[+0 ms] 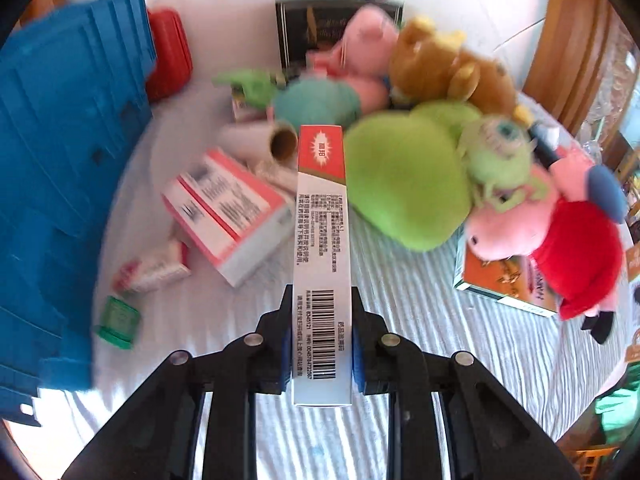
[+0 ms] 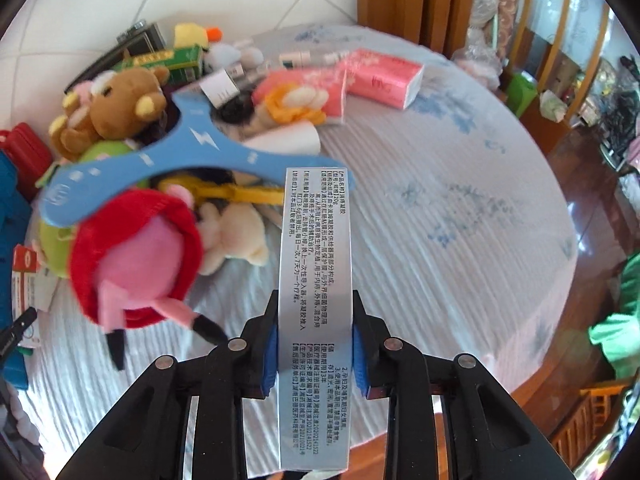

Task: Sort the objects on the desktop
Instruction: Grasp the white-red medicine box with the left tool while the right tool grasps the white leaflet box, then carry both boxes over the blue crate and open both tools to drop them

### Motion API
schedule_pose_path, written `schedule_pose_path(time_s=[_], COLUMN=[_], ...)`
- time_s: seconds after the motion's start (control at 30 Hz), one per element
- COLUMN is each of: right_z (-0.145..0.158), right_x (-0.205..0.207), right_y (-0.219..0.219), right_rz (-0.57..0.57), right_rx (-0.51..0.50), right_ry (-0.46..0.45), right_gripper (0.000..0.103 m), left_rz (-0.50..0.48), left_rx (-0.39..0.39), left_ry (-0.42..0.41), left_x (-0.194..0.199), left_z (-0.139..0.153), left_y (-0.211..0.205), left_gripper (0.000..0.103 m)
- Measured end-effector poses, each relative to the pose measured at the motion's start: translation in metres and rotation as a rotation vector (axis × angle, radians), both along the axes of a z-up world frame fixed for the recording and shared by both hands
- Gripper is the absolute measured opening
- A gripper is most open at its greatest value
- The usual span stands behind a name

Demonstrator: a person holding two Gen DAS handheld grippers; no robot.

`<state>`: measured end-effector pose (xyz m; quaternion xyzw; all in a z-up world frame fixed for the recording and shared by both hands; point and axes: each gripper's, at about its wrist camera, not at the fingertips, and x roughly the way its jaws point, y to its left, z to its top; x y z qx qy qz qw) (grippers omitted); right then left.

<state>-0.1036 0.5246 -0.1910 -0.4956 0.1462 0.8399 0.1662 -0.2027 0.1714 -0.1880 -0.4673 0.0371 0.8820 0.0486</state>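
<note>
My left gripper (image 1: pixel 322 332) is shut on a long white box with a red end and a barcode (image 1: pixel 322 240), lifted above the striped cloth. My right gripper (image 2: pixel 315 344) is shut on a long silver-grey box printed with text (image 2: pixel 316 280), also held off the table. Beyond the left gripper lie a pink and white box (image 1: pixel 228 212), a cardboard tube (image 1: pixel 282 142), a green plush (image 1: pixel 404 176) and a pink pig plush in red (image 1: pixel 560 248). In the right wrist view the same pig plush (image 2: pixel 136 260) lies left of the held box.
A blue crate (image 1: pixel 60 184) stands at the left with a red case (image 1: pixel 168 52) behind it. A small green jar (image 1: pixel 118 316) and a small packet (image 1: pixel 154 270) lie near it. A blue racket frame (image 2: pixel 168 156), brown bear (image 2: pixel 116 108) and pink tissue pack (image 2: pixel 384 76) crowd the far side.
</note>
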Motion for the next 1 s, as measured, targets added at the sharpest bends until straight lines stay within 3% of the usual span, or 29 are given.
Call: schedule_pose_path(time_s=[0.17,0.4,0.67,1.0], right_z=[0.048,0.108,0.145,0.185], right_x=[0.003,0.004,-0.024,-0.028], right_y=[-0.036,-0.135,-0.219,-0.273], right_rz=[0.018,0.104,0.311,0.458], right_rx=[0.057,0.072,0.097,0.115], right_ry=[0.121,0.27,0.367,0.461], right_gripper=[0.029,0.029,0.029,0.029], left_rz=[-0.051,-0.109,-0.051,0.035], left_rx=[0.028,0.032,0.026,0.004], left_ry=[0.101,0.215,0.291,0.442], left_x=[-0.001,0.021,0.047,0.072], left_z=[0.039,0.079,0.109,0.17], left_y=[-0.033,-0.066,-0.083,-0.118], left_gripper=[0.022,0.022,0.022,0.022])
